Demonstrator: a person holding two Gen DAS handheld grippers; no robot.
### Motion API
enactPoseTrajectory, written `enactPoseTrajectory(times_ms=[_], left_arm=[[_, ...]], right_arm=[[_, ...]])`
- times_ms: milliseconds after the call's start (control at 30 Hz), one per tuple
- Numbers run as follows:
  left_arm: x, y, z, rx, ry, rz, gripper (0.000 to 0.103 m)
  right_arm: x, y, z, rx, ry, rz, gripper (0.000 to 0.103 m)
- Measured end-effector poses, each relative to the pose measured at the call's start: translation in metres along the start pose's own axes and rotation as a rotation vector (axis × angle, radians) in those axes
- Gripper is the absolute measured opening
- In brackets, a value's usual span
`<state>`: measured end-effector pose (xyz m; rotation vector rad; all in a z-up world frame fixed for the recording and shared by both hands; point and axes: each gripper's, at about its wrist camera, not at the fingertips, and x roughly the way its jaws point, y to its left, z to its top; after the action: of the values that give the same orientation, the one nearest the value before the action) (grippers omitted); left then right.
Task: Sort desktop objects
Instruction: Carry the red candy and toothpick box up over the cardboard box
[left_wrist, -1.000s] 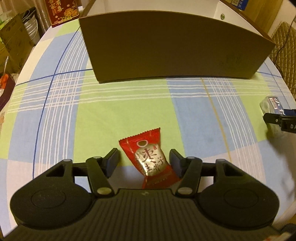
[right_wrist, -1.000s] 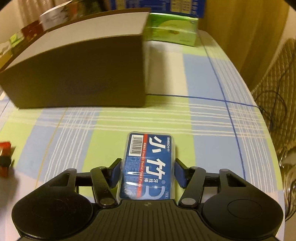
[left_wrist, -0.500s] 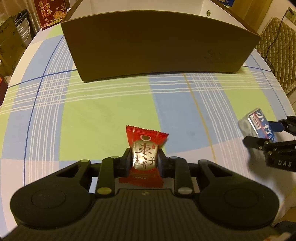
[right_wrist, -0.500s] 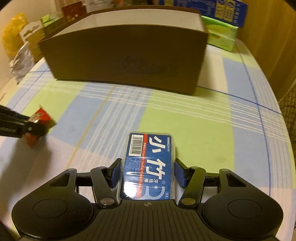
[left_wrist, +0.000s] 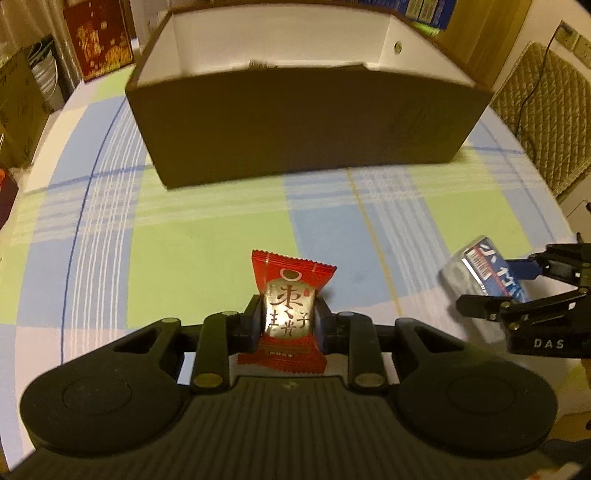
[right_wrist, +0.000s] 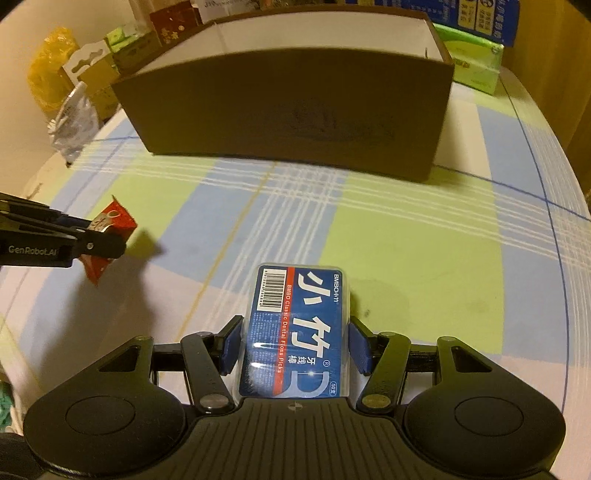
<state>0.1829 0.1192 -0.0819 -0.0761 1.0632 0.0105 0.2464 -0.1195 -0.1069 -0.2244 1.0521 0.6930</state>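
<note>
We clamp the red candy packet (left_wrist: 290, 314) in our left gripper (left_wrist: 289, 322) and the dental floss pick box (right_wrist: 295, 332) in our right gripper (right_wrist: 295, 345), both raised toward the open cardboard box (left_wrist: 295, 118) for sorting.

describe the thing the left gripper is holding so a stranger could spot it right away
Start at the big brown cardboard box on the plaid tablecloth. In front of it, the left gripper pinches a red candy packet, the only red wrapper, with a gold panel of Chinese characters.
</note>
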Motion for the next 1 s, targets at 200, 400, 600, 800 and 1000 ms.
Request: enactPoseTrajectory(times_ms=[200,400,600,800,1000], left_arm=[[-0.026,-0.001,0.024,0.021,-0.081,-0.009,0.023],[-0.046,-0.001,0.063,0.052,-0.166,-0.012,0.023],[-0.047,0.000,0.110,0.081,-0.230,0.000,0.023],[-0.031,0.008,0.148,0.090,-0.240,0.013,0.023],[0.000,0.023,0.180,0.086,-0.203,0.025,0.023]], right_arm=[[-0.022,0.004,0.024,0.001,-0.075,0.040,0.055],[-0.048,0.012,0.064,-0.020,-0.182,0.075,0.055],[-0.062,0.018,0.112,-0.038,-0.273,0.097,0.055],[-0.055,0.010,0.155,-0.025,-0.308,0.067,0.055],[-0.023,0.002,0.192,-0.001,-0.282,0.058,0.055]])
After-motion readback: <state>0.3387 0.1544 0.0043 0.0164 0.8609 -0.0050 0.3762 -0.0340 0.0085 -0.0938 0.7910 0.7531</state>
